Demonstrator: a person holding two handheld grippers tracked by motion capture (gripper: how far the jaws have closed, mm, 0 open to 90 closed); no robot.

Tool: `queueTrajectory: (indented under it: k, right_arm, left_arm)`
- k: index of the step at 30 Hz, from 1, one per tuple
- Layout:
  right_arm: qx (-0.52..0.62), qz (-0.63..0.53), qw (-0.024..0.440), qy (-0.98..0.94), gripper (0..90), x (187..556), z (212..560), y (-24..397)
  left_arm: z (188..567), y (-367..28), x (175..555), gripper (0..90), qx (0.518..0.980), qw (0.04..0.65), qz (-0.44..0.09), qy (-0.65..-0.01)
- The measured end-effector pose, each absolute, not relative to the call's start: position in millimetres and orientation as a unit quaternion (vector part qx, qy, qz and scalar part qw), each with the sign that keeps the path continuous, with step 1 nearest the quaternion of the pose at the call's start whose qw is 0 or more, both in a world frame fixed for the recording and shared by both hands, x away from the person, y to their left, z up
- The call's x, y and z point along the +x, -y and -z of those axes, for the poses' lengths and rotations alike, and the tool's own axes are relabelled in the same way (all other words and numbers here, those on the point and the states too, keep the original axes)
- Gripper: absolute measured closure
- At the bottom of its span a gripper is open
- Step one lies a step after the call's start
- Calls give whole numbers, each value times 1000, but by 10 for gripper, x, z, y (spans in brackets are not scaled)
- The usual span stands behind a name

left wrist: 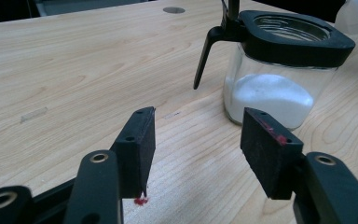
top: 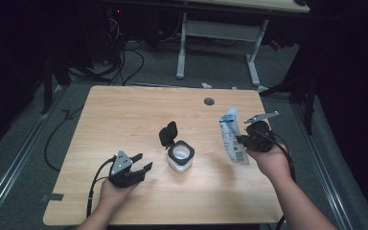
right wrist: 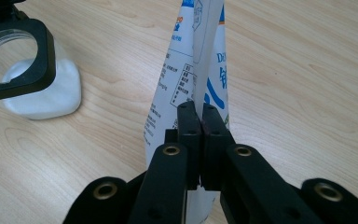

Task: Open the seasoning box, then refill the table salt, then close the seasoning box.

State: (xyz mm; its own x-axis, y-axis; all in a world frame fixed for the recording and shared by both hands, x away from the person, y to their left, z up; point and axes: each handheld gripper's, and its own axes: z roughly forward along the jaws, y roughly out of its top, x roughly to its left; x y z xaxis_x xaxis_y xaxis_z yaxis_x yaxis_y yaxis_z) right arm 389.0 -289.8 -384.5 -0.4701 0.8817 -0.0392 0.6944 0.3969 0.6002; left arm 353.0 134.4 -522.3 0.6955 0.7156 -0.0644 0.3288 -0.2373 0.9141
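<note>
Altogether: one jar [top: 180, 156], one bag [top: 232, 136], two grippers [top: 140, 162] [top: 240, 139].

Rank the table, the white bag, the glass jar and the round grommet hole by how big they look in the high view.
1. Table, by far the largest.
2. White bag and glass jar with its open black lid: they look about alike, so no ranking between them.
3. Grommet hole, the smallest.
</note>
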Motion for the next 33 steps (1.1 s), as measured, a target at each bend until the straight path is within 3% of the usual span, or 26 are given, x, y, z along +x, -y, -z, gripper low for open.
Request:
queueTrajectory:
  k: [33]
  right_arm:
    - [506,-341,224,-760,891,3707,4097,3151]
  left_arm:
    - [5223,-1362,3558,456,763,511,-187,-349]
